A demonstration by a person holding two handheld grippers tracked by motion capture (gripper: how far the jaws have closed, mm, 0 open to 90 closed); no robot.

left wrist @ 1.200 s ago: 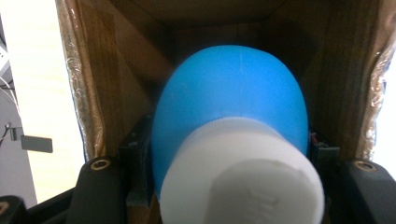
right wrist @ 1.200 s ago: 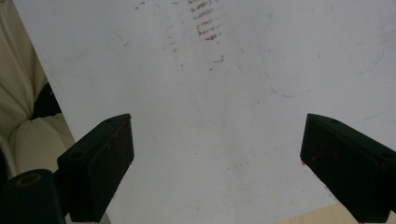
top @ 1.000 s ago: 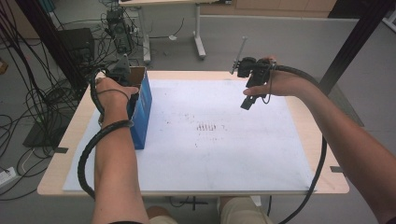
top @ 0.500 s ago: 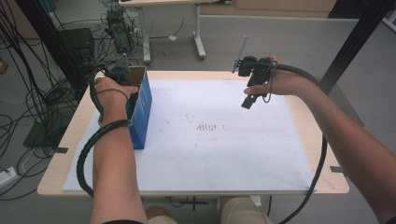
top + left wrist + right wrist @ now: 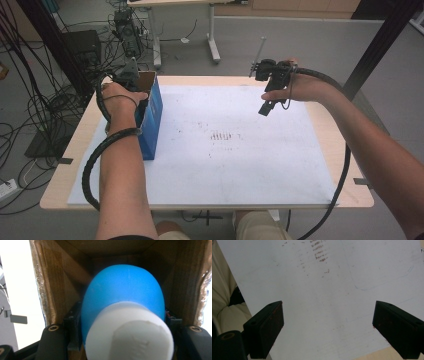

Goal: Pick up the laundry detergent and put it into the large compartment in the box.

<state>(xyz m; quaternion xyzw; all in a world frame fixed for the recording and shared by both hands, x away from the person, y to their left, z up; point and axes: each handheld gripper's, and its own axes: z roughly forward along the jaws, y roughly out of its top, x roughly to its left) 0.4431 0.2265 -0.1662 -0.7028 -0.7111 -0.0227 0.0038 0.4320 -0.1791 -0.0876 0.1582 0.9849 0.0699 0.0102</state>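
Wooden table under a white sheet with faint brown smudges near its middle; cables and a desk frame on the grey floor behind.

Blue-sided cardboard box stands at the sheet's left edge, open top, brown inside. Left gripper dips into that opening. In the left gripper view its jaws are clamped on a blue and white object: rounded blue body, white cylindrical end toward the camera, held inside the box's walls. Cannot tell what it is exactly, or whether it rests on the box floor.

Right gripper hangs above the sheet's far right part, jaws wide apart, nothing between them; the right gripper view looks down at bare sheet.

Handling, as judged: looks light, smooth-skinned, so likely slippery on the curved blue part. Rounded sides could squirt out under pressure. Better hold is low on the blue body, next to the white end, as now.
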